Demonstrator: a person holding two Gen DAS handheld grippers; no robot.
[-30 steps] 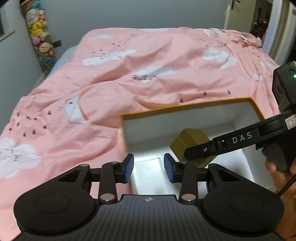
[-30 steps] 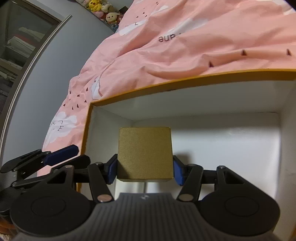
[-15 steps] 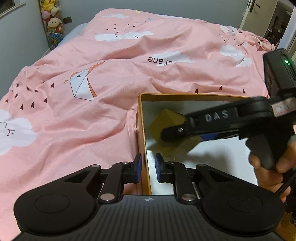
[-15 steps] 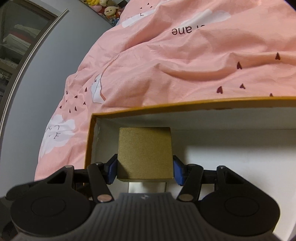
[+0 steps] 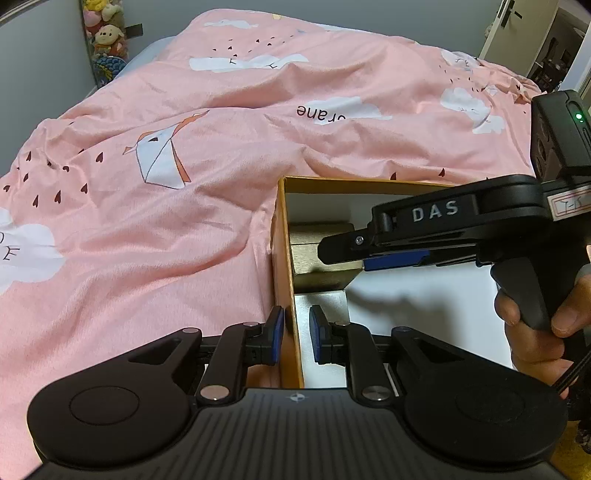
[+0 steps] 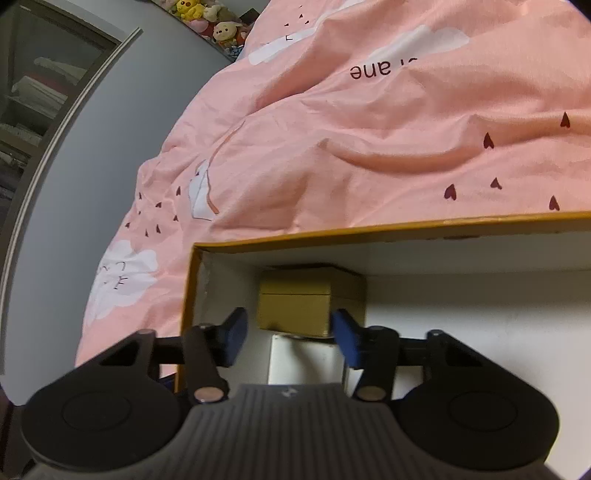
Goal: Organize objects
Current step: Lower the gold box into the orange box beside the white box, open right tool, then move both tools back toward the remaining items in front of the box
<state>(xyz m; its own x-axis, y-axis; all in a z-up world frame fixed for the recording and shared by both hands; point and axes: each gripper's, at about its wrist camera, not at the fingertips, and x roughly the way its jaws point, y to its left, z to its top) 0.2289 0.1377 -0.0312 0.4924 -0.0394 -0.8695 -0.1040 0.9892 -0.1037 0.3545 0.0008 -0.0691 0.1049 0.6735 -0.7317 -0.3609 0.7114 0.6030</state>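
Observation:
An open orange cardboard box with a white inside lies on the bed. My left gripper is shut on the box's left wall, one pad outside and one inside. A small gold box rests in the far left corner inside it, also seen in the right wrist view. My right gripper reaches into the orange box from the right. Its jaws are closing. The gold box sits just past the fingertips with a gap on each side, and the pads do not press it.
A crumpled pink duvet with white clouds surrounds the box. A hand holds the right gripper's handle at the right edge. Plush toys hang by the grey wall at the far left. A doorway opens at the far right.
My left gripper slid onto the box's left wall and shut on it. My right gripper carried the gold box to the far left corner, let it go and drew back a little.

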